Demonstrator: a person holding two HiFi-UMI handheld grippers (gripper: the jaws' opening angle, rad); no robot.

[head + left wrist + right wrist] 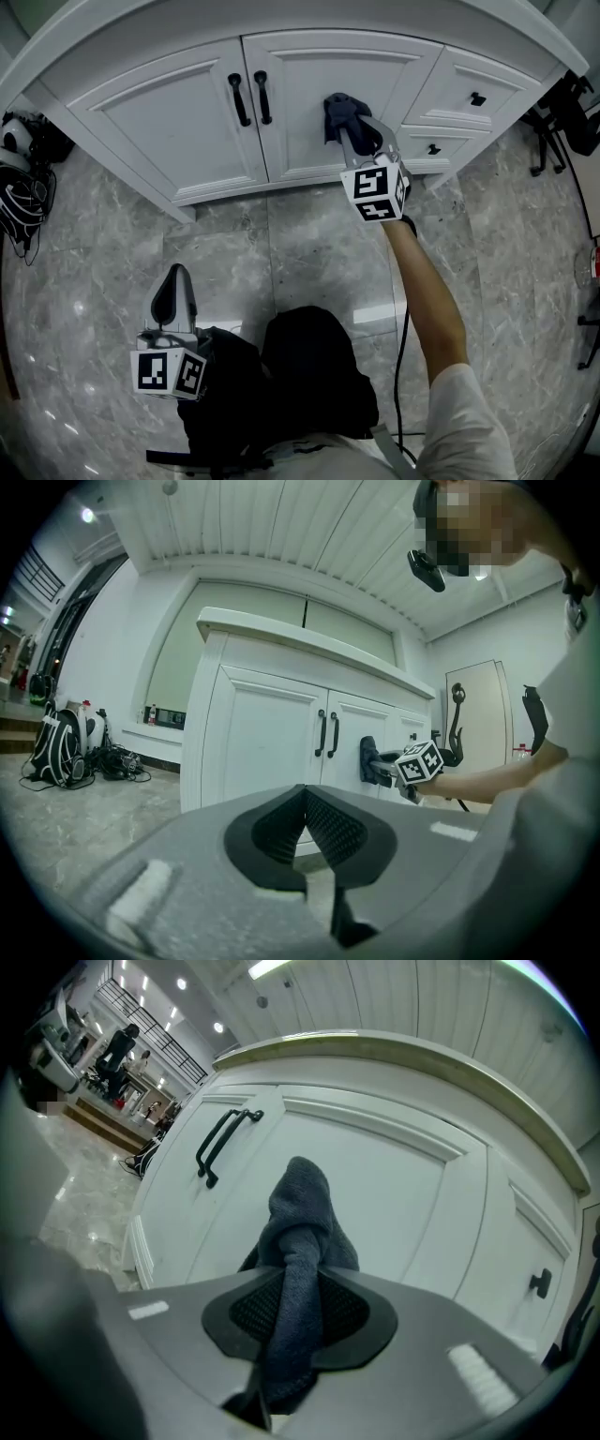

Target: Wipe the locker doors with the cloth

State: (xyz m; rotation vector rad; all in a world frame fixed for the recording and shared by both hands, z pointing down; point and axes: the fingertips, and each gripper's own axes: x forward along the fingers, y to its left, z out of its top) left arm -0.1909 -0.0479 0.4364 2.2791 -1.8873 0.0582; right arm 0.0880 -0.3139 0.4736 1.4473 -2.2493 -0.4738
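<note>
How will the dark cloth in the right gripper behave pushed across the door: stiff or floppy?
Probably floppy: the cloth bunches and folds where the right gripper pinches it. Its fuzzy nap should drag, not slip, on the smooth door.

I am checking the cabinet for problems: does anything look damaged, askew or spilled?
Nothing stands out. The doors sit shut and even, and the right tool holds the cloth at one of them.

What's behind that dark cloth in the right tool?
The right-hand white door, which the cloth in the right tool seems pressed against. The door patch directly behind the cloth is covered, so it cannot be seen.
</note>
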